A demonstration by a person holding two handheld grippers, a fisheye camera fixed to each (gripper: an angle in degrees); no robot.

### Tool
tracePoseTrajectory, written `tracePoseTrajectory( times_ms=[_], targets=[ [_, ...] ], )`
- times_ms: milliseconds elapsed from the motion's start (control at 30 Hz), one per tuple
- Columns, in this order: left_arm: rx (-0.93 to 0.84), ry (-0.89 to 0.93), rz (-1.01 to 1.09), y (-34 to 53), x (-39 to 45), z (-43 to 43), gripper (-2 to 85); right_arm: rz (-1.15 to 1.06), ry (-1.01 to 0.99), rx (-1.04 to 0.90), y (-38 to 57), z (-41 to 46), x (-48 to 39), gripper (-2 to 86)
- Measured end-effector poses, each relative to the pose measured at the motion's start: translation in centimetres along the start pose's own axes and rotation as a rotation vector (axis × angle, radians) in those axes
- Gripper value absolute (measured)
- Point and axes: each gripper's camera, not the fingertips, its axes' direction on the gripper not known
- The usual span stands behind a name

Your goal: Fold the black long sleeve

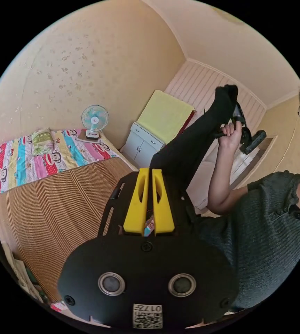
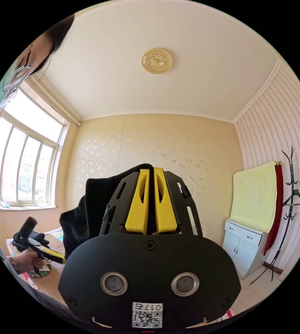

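- In the left gripper view, the left gripper (image 1: 149, 170) has its yellow fingers (image 1: 136, 201) drawn nearly together, and the black long sleeve (image 1: 191, 139) starts right at their tips; the cloth seems caught between them, though the pinch itself is hard to make out.
- From those fingertips the garment runs taut, up and away to the right, as a dark band ending at the right gripper (image 1: 234, 104), which is wrapped in the cloth.
- A hand (image 1: 230, 134) grips that gripper's handle just past the far end of the band; whether its jaws are pressing on the cloth cannot be told from here.
- In the right gripper view, the right gripper's (image 2: 150, 169) yellow fingers (image 2: 139, 205) also stand close together, with the black cloth (image 2: 87, 212) bunched behind and to the left of them, its ribbed edge arching over the tips.
- Further left of those fingers and lower, the left gripper (image 2: 54, 255) shows in a hand (image 2: 26, 261).
- Beyond the left fingers lie a bed (image 1: 52, 195) with a striped mat, a colourful sheet (image 1: 21, 156) and a small fan (image 1: 94, 121).
- Off to the right of both pairs of fingers stands a white cabinet (image 2: 242, 243) under a yellow towel (image 2: 254, 195).
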Motion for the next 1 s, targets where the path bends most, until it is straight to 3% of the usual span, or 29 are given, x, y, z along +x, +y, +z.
tracePoseTrajectory(
  times_ms=[67,233,433,567,667,733,833,900,1000],
  targets=[
    [0.117,0.075,-0.021,-1.2,-1.0,-3.4,-0.8,0.026,-0.022,-0.070,0.3,0.5,3.0,2.8],
    [0.247,0.171,0.052,-4.4,-1.2,-8.5,-1.0,0.190,-0.484,-0.279,3.6,1.8,13.8,2.8],
    [0.344,0.248,0.157,-9.5,-1.2,-14.4,-0.9,0.225,-0.662,-0.267,1.2,4.3,15.9,2.7],
    [0.296,0.103,0.095,-17.1,-4.8,-16.7,-0.7,0.342,-0.662,-0.399,-1.4,14.7,16.6,3.0],
    [0.186,-0.090,-0.018,-23.9,-12.4,-13.6,0.0,0.250,-0.464,-0.670,0.0,28.8,15.8,3.5],
    [0.119,-0.193,-0.117,-27.6,-19.3,-10.1,1.2,0.136,-0.302,-0.901,5.2,42.4,14.4,4.4],
    [-0.011,-0.396,-0.331,-30.6,-32.2,-3.9,5.2,0.070,-0.186,-1.098,15.0,54.7,12.7,5.5],
    [-0.098,-0.518,-0.544,-28.8,-39.2,-1.4,6.4,0.071,-0.158,-1.280,20.9,58.5,11.6,5.8],
    [-0.185,-0.467,-0.610,-23.7,-42.3,1.6,6.7,0.170,-0.335,-1.391,28.7,58.8,10.3,5.4]
  ],
)
